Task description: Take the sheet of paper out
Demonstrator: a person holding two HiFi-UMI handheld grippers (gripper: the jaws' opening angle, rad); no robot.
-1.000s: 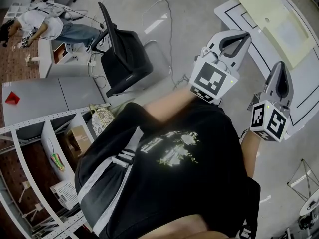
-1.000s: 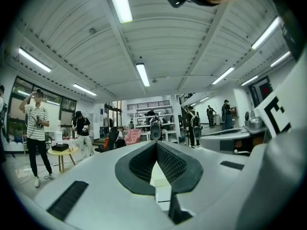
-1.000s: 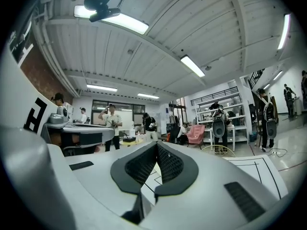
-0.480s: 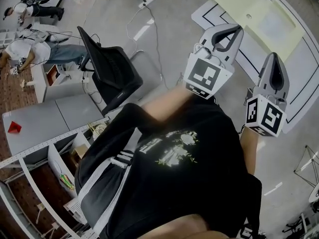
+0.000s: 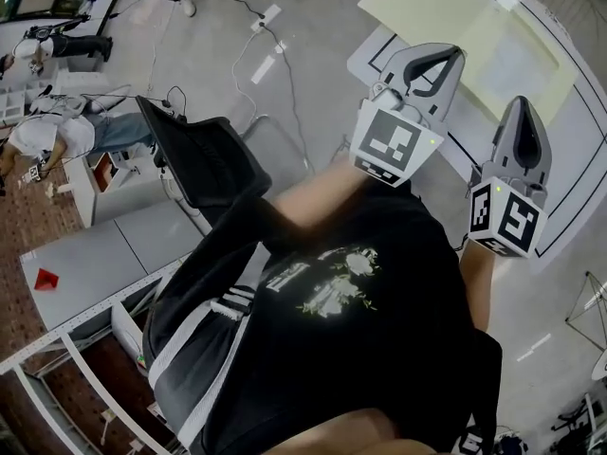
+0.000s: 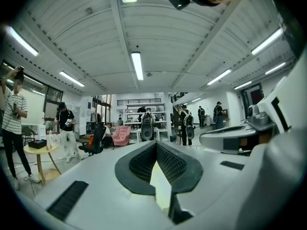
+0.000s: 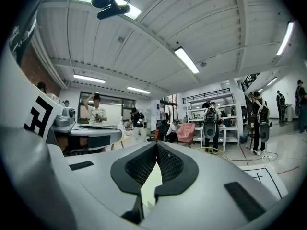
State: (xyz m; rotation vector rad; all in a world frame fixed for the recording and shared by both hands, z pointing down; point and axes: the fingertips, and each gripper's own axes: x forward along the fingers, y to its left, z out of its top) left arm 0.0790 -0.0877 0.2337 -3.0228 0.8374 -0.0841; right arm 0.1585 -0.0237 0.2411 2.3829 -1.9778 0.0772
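Both grippers were held up in front of the person's black shirt (image 5: 351, 330), off the table (image 5: 427, 8) and touching nothing. Left gripper (image 5: 446, 60): its own view showed the jaws narrowed, tips meeting, nothing gripped, only room and ceiling beyond. Right gripper (image 5: 523, 112): same, tips together and empty, with the other gripper at its left edge.

Task's thing: a paler rectangular patch (image 5: 517, 60) lay on the pale yellow tabletop, toward its right edge. That was probably the sheet of paper or whatever holds it; too small and washed out to tell which. It sat ahead of the grippers and well apart from both.

What changed over the last second: the table slid left and further into the head view, so more of its top showed. The office chair (image 5: 204, 154) and the grey cabinets (image 5: 85, 263) shifted too. The grippers kept about the same pose against the chest. I read this as the person turning or walking to the table, not yet working.

Meaning for the task: not started. Paper untouched, no reach begun. Likely next need: get closer, lower the grippers and open at least one before any pick.
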